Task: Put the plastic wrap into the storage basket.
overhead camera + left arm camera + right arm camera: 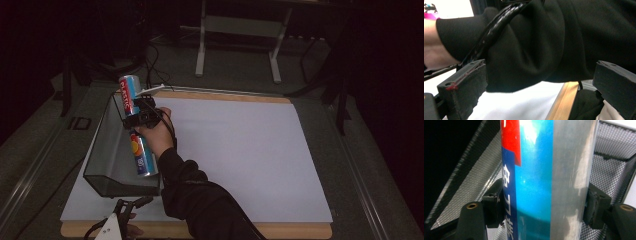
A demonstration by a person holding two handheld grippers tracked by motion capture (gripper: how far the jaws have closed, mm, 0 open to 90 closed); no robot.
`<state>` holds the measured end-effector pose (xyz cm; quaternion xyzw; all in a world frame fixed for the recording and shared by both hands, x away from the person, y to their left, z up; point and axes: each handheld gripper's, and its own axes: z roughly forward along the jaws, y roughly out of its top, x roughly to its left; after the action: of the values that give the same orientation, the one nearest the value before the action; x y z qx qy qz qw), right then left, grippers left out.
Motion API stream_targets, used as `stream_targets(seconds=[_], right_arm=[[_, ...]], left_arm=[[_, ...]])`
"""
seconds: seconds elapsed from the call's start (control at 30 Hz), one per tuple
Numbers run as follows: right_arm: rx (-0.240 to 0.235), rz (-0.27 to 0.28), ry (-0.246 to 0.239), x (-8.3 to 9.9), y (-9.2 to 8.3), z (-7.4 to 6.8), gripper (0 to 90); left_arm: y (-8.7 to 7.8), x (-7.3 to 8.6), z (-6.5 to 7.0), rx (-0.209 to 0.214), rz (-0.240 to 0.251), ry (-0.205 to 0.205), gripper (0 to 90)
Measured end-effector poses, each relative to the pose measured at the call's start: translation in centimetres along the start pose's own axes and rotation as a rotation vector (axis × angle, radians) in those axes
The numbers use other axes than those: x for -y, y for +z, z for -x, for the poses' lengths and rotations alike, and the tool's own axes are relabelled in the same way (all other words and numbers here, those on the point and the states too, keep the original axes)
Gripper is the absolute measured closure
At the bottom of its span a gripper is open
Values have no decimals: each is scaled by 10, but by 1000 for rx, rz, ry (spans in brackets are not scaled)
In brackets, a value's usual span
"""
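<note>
Right gripper (141, 114) is clamping the can (136, 126), holding it over the mesh bin (107, 165) at far left; release is pending. Left gripper (122, 212) is idling near edge, jaws apart, empty.

Right gripper (141, 113) jaws clamped, arm outstretched; left gripper (125, 210) jaws apart, low.

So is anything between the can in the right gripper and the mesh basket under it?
Nothing visible. The right gripper holds the can by its middle, directly over the mesh basket, whose open interior beneath looks free in the right gripper view.
</note>
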<state>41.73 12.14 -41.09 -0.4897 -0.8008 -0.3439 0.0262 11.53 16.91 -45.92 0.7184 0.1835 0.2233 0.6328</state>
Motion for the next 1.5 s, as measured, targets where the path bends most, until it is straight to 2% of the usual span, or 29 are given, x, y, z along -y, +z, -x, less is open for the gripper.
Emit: stream_targets(seconds=[0.07,0.17,0.43,0.97,1.3,1.4,1.47,1.5], right_arm=[[22,-7,19,3,6,0,317],[62,-12,11,8,12,0,317],[109,-24,48,18,21,6,317],[102,-52,148,25,37,26,312],[105,-48,119,25,37,26,299],[118,-44,89,24,36,24,277],[122,-28,80,23,33,24,229],[107,-25,70,22,31,24,195]], left_arm=[[0,0,0,0,0,-2,7],[-1,0,0,0,3,-2,6],[-1,0,1,3,2,2,6],[-1,0,1,6,2,-1,6],[0,0,1,10,-2,-3,6],[0,0,1,10,0,-4,6],[0,0,1,11,0,-4,6],[0,0,1,11,0,-3,6]])
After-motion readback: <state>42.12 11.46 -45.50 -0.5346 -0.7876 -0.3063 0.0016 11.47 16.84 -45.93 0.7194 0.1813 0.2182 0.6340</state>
